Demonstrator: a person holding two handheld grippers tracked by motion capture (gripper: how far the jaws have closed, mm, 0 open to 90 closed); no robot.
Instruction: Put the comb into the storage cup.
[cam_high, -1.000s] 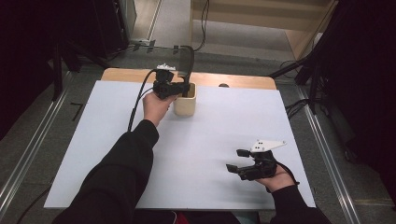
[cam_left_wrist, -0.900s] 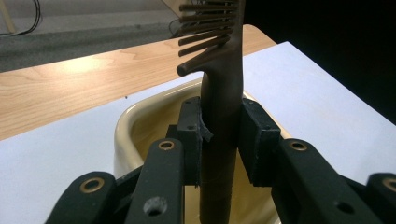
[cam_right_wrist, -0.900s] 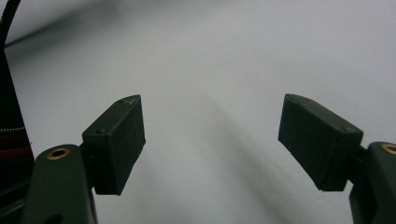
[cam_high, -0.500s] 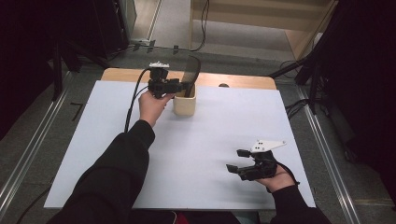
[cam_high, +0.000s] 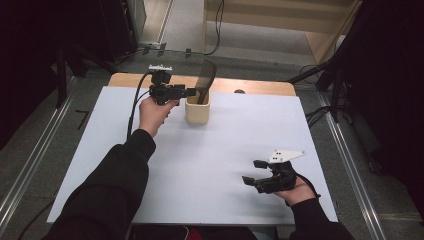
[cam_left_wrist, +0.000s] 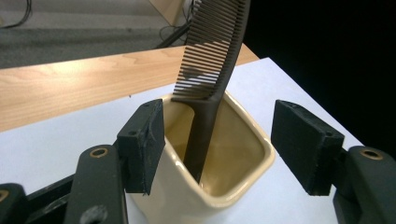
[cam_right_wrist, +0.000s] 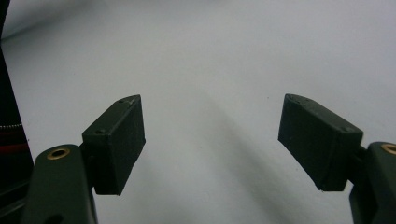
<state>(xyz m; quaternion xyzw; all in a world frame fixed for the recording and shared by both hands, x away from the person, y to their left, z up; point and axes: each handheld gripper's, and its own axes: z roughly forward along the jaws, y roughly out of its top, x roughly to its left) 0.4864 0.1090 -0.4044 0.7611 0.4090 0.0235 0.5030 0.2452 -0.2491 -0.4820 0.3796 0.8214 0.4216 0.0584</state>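
One comb (cam_left_wrist: 212, 56), one cup (cam_high: 197, 107) — two tools.

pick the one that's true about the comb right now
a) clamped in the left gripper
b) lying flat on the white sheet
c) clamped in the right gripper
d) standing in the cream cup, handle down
d: the comb stands handle-down inside the cream cup, teeth rising above the rim, while the left gripper has its jaws open on either side of the cup, not touching the comb.
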